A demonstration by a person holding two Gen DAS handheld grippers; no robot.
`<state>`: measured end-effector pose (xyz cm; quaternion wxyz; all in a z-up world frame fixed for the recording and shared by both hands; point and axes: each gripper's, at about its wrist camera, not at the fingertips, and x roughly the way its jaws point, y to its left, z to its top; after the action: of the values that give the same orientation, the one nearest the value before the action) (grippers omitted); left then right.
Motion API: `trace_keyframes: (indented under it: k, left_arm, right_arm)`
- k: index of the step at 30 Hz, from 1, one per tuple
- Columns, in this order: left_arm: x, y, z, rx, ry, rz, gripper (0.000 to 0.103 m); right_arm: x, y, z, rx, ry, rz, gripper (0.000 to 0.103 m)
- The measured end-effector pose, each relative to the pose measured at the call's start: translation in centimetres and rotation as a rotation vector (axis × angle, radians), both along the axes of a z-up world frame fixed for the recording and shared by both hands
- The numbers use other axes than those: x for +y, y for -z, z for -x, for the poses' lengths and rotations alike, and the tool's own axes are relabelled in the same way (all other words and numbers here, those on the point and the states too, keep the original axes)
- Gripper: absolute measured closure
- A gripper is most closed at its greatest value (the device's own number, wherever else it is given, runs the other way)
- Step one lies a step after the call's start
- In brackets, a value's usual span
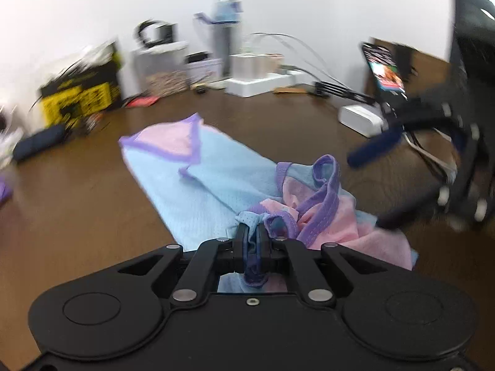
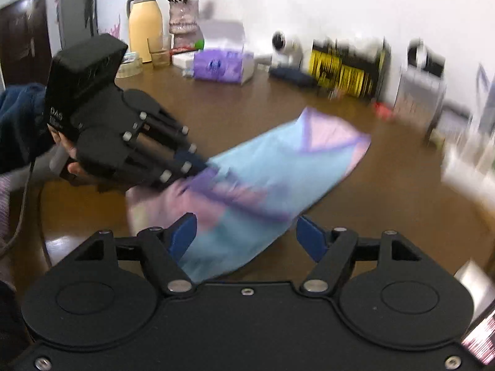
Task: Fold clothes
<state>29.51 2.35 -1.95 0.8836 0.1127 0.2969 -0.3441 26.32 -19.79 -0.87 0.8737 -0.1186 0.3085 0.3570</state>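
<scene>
A light blue and pink mesh garment with purple trim (image 1: 198,182) lies stretched across the brown table; it also shows in the right wrist view (image 2: 263,182). My left gripper (image 1: 253,232) is shut on a bunched, purple-trimmed edge of the garment at its near end. It shows from the side in the right wrist view (image 2: 198,164), pinching that same end. My right gripper (image 2: 246,232) is open and empty, its blue pads spread wide just above the garment's near part. It appears at the right in the left wrist view (image 1: 371,182), fingers apart.
Clutter lines the far table edge: a yellow and black box (image 1: 80,95), white boxes (image 1: 260,83), cables, a phone on a stand (image 1: 383,68), a white device (image 1: 360,119). The right wrist view shows a yellow thermos (image 2: 145,24), a vase, a purple tissue pack (image 2: 218,66).
</scene>
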Motion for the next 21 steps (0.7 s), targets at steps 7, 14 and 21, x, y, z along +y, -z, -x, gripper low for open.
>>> trace_keyframes:
  k: [7,14,21]
  left_arm:
    - [1.4,-1.0,0.9,0.026,-0.038,0.035,0.097]
    - [2.9,-1.9,1.8,0.053,-0.076,0.07,0.052]
    - [6.2,-2.4,3.0,0.21,-0.132,0.213,0.052]
  right_arm:
    - [-0.4,1.4,-2.1,0.137,-0.037,-0.081,0.085]
    - [-1.2,1.0,-2.6,0.171,-0.055,-0.144,0.089]
    - [-1.4,2.2,-3.5,0.211,-0.02,-0.154,0.088]
